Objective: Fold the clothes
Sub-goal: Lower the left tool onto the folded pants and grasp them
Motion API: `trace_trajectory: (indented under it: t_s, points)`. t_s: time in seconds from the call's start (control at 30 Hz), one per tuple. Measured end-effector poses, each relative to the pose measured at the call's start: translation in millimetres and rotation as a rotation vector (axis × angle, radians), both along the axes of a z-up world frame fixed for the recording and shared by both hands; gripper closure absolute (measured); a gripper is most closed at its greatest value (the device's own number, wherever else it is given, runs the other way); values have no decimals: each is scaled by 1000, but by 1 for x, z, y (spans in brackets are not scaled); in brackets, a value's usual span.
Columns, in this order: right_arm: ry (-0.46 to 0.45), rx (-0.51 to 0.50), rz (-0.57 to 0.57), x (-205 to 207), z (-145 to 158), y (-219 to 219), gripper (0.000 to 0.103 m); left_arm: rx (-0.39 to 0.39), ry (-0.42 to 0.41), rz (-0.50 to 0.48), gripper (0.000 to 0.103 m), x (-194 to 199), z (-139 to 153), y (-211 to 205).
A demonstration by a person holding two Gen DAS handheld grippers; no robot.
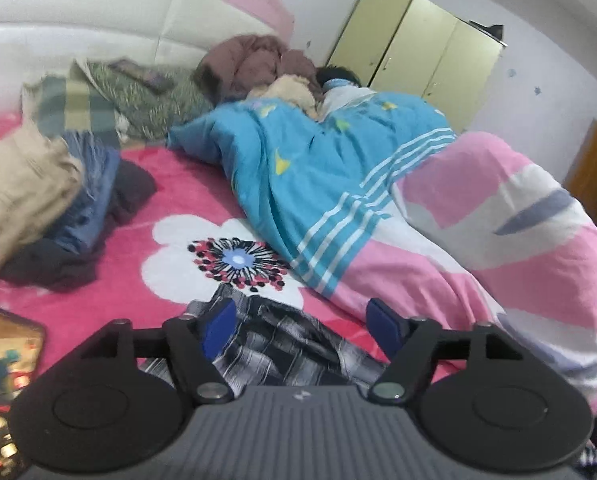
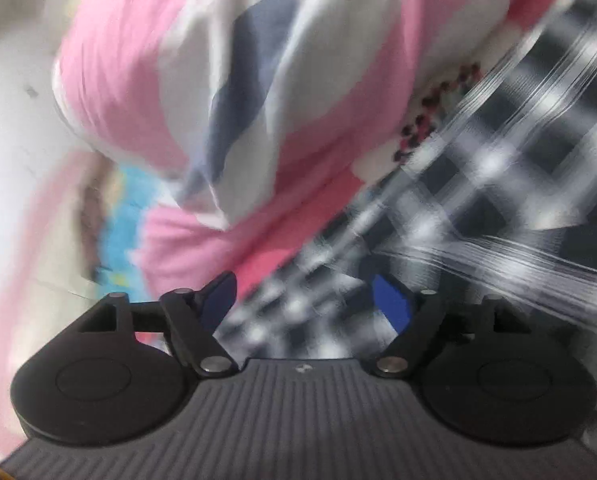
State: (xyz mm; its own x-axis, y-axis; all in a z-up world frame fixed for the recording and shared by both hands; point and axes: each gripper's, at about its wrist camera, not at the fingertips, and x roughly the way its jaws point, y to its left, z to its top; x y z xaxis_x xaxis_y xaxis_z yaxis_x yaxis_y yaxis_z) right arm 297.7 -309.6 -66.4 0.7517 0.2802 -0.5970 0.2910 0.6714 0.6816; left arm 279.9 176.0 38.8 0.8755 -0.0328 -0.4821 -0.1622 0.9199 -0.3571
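A black-and-white plaid garment (image 1: 282,344) lies crumpled on the pink flowered bedsheet (image 1: 110,264) right below my left gripper (image 1: 302,322). The left gripper is open, its blue pads (image 1: 218,326) spread above the cloth, holding nothing. In the blurred right wrist view the same plaid garment (image 2: 478,184) fills the right side. My right gripper (image 2: 308,300) is open just over it, its blue fingertips (image 2: 392,306) apart with plaid cloth showing between them.
A person sleeps under a blue quilt (image 1: 306,160) and a pink-and-white quilt (image 1: 498,232) on the right of the bed; the pink quilt (image 2: 218,80) is close to the right gripper. A pile of clothes (image 1: 58,200) lies at left. A box (image 1: 6,352) sits at the near left.
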Motion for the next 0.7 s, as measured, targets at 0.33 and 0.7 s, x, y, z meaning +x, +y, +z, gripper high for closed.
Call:
trace_trajectory:
  t_s: [0.33,0.7]
  points:
    - [-2,-416,-55,12,88,101,27,17,44,-14,27,-71,28,-18]
    - [-94,-402,-114,-11,200,132,27,-44,69,-13,25,-156,58,-21]
